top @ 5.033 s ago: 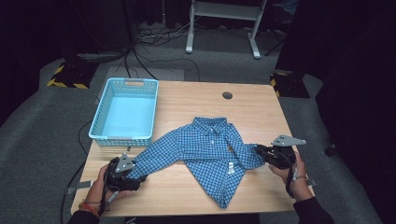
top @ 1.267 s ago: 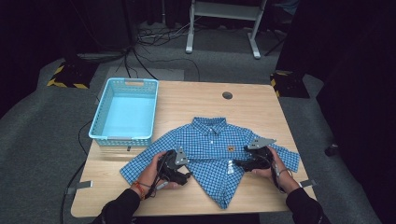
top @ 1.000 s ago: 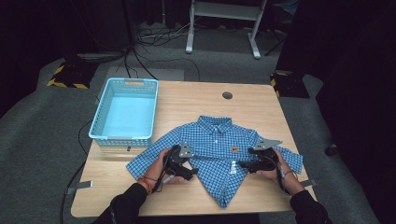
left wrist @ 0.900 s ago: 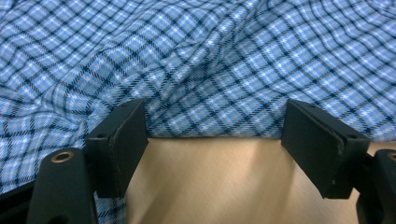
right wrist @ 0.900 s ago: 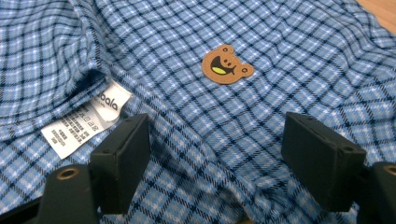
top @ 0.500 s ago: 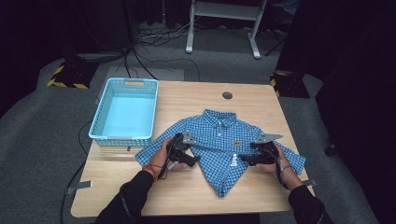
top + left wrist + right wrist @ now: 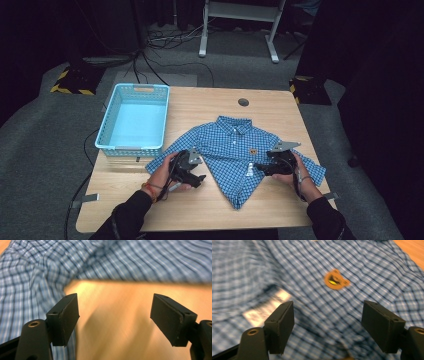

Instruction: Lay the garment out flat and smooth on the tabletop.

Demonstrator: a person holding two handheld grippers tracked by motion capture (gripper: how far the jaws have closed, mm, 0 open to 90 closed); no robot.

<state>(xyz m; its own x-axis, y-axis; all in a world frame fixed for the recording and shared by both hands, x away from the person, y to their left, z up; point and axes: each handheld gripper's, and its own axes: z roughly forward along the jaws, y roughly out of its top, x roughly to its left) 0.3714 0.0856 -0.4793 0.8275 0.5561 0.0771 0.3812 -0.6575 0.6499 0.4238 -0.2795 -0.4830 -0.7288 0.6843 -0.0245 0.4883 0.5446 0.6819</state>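
I work on the blue checked shirt (image 7: 235, 155), which lies face up on the counter (image 7: 210, 102), a little toward the near right corner, with its collar pointing to the far edge. My left hand-held gripper (image 7: 192, 172) is at the shirt's left side, near the near edge of the counter; in the left gripper view its jaws stand wide apart with nothing between them, over bare wood (image 7: 117, 322), and the checked cloth (image 7: 30, 285) lies just beside one jaw. My right hand-held gripper (image 7: 267, 167) hovers above the chest of the shirt; its jaws have just been closing a little but stand apart with nothing pinched, and below them I see the orange bear badge (image 7: 335, 279). I judge the folding is only begun: the left side looks partly folded inward, while the right sleeve (image 7: 312, 172) lies spread out. The light blue basket (image 7: 134, 120) at the left edge holds nothing, so the remaining folds and the putting away are left, I think.
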